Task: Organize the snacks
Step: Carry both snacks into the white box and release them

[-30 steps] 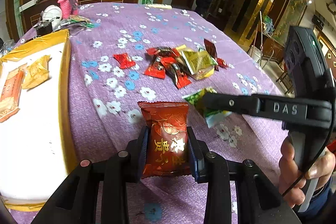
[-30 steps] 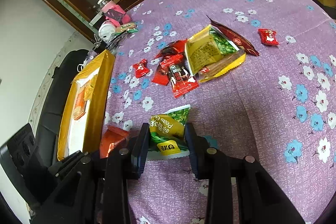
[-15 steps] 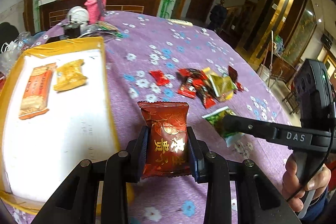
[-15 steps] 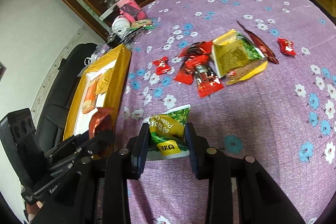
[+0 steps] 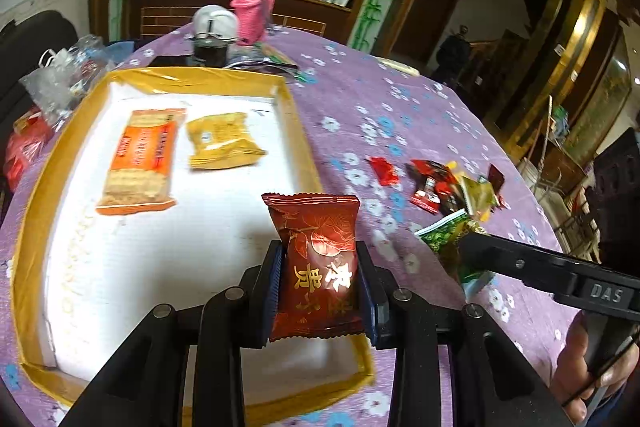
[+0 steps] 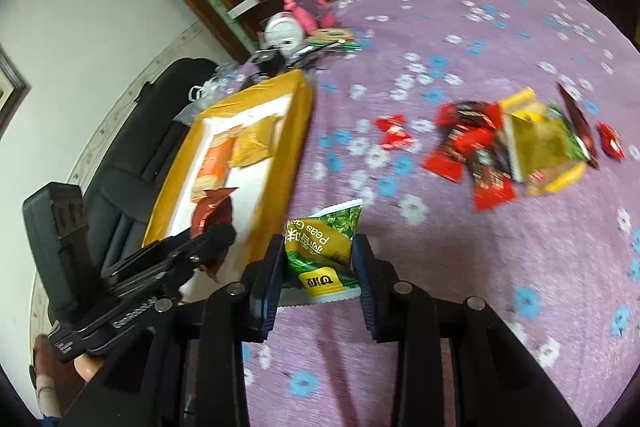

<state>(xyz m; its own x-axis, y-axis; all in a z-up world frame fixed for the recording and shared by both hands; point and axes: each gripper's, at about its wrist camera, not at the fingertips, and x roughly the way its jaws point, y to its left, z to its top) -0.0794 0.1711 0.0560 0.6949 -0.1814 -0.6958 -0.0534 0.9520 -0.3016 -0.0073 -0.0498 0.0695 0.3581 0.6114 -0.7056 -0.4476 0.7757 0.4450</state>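
A: Left tool (image 5: pixel 320 291)?
B: Clamping a red pack (image 5: pixel 316 263) upright, hanging over the tray (image 5: pixel 298 131), near its right rim.
A: Right tool (image 6: pixel 318 275)?
B: Gripping a green pea pack (image 6: pixel 324 251), hovering over the purple counter (image 6: pixel 480 287) just beside the tray.
A: In the tray?
B: Orange pack (image 5: pixel 138 159) and yellow pack (image 5: pixel 222 141) lying side by side. Loose snack pile (image 6: pixel 508 147) sitting well apart on the counter.

table (image 5: pixel 420 115) wearing purple flowered cloth | yellow-rimmed tray (image 5: pixel 298 131) sitting near its left edge | loose snack packets (image 5: pixel 444 187) lying in a pile mid-table | pink bottle (image 5: pixel 254 11) standing at far edge
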